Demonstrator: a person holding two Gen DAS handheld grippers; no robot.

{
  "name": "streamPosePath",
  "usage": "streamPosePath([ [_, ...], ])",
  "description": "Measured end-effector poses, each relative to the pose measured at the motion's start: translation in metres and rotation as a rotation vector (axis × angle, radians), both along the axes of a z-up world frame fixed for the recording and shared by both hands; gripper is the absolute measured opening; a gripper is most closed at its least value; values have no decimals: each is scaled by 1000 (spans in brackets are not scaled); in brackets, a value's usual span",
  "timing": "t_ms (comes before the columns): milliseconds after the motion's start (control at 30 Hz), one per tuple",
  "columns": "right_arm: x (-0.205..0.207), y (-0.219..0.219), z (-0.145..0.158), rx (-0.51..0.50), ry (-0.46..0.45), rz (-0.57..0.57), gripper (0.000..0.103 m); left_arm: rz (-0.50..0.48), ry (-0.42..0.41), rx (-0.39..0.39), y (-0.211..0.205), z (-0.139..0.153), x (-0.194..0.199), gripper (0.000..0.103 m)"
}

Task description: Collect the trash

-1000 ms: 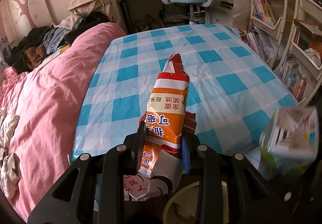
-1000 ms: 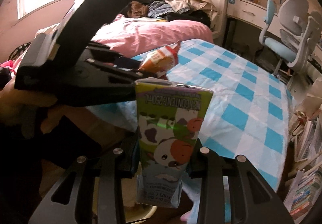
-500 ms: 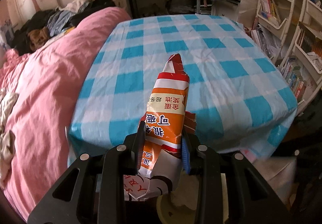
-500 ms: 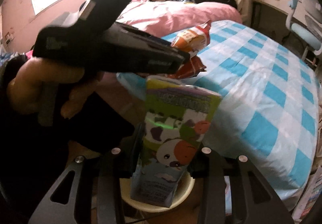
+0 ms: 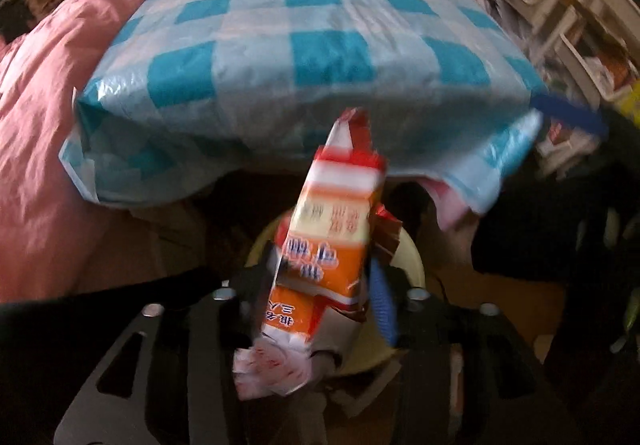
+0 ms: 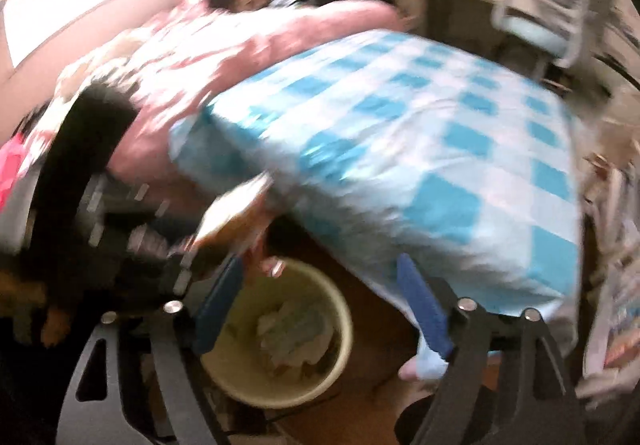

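An orange and white snack wrapper (image 5: 328, 249) stands tilted between the fingers of my left gripper (image 5: 322, 265). Its jaws are opening, and a gap shows between the wrapper and the blue right pad (image 5: 382, 301). Right below it is the pale yellow bin (image 5: 412, 257). In the right wrist view my right gripper (image 6: 320, 261) hangs over the same bin (image 6: 344, 325), jaws opening wide with nothing between them. Crumpled pale trash (image 6: 292, 333) lies inside the bin. The left gripper (image 6: 100, 205) and the wrapper (image 6: 236, 209) show blurred at the left.
The table with the blue checked cloth (image 5: 320, 45) overhangs the bin's far side. A pink quilt (image 5: 40, 125) lies to the left, bookshelves (image 5: 580, 25) stand to the right, and a desk chair (image 6: 540, 17) is beyond the table.
The left gripper swung down from over the table to above the bin and its jaws widened around the wrapper. The right gripper let go of the milk carton, which has left its jaws.
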State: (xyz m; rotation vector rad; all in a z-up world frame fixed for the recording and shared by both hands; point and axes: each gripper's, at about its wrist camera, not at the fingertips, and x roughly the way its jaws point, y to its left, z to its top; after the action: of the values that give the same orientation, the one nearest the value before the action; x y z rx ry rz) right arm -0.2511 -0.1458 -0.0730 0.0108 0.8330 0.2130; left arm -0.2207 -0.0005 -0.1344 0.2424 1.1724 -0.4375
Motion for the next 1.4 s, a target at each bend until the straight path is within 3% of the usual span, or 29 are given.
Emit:
streamPosePath([
  [100, -5, -10, 7, -11, -47, -118, 92, 10, -65, 13, 0, 7, -8, 72],
  [200, -11, -15, 9, -14, -76, -215, 93, 43, -197, 38, -2, 22, -13, 86],
  [367, -22, -10, 20, -128, -179, -298, 93, 67, -376, 4, 0, 55, -12, 95],
  [567, -37, -3, 35, -202, -339, -356, 95, 75, -547, -75, 6, 87, -24, 96],
  [800, -45, -4, 45, -214, -427, -393, 95, 117, -600, -159, 19, 101, -29, 96],
  [1167, -44, 2, 45, -220, -419, -390, 95, 112, -629, -138, 17, 100, -33, 96],
  [1400, -44, 2, 45, -212, -412, -398, 95, 115, -719, -121, 16, 103, -46, 96],
])
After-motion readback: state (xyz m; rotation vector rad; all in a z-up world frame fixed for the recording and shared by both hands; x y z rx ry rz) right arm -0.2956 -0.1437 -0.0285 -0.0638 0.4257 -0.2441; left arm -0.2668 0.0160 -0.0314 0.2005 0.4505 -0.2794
